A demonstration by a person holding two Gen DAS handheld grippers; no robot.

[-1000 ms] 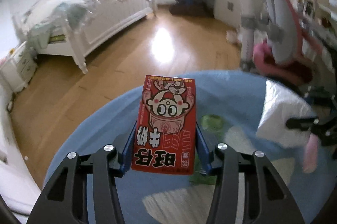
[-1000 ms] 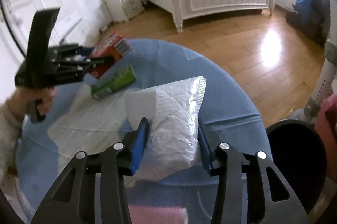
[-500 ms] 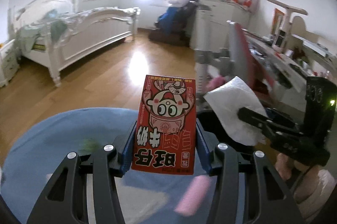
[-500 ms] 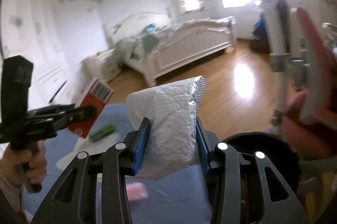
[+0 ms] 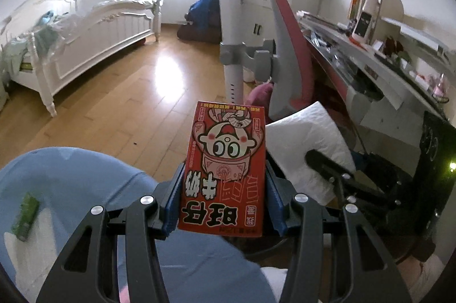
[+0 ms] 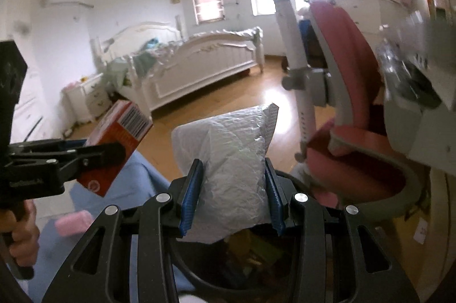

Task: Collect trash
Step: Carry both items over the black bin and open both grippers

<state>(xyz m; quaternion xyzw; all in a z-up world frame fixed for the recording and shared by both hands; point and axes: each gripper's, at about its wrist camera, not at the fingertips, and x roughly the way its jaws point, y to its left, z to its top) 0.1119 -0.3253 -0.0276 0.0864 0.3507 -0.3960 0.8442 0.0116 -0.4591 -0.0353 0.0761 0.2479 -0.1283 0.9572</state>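
My left gripper (image 5: 223, 197) is shut on a red carton with a cartoon face (image 5: 225, 174), held in the air past the edge of the blue table (image 5: 85, 177). The carton also shows in the right wrist view (image 6: 119, 143), left of my right gripper. My right gripper (image 6: 232, 191) is shut on a white crinkled bag (image 6: 230, 160), held over the open black trash bin (image 6: 239, 257), which has several wrappers inside. The bag shows in the left wrist view (image 5: 307, 143), right of the carton.
A green wrapper (image 5: 25, 213) lies on white paper on the blue table. A pink item (image 6: 72, 221) lies on the table near the left hand. A pink and grey chair (image 6: 350, 92) stands close on the right, a white bed (image 6: 193, 63) behind, a cluttered desk (image 5: 370, 66) at right.
Both grippers swung away from the table toward the bin with their loads. The bag now hangs above the bin; the carton has come beside it.
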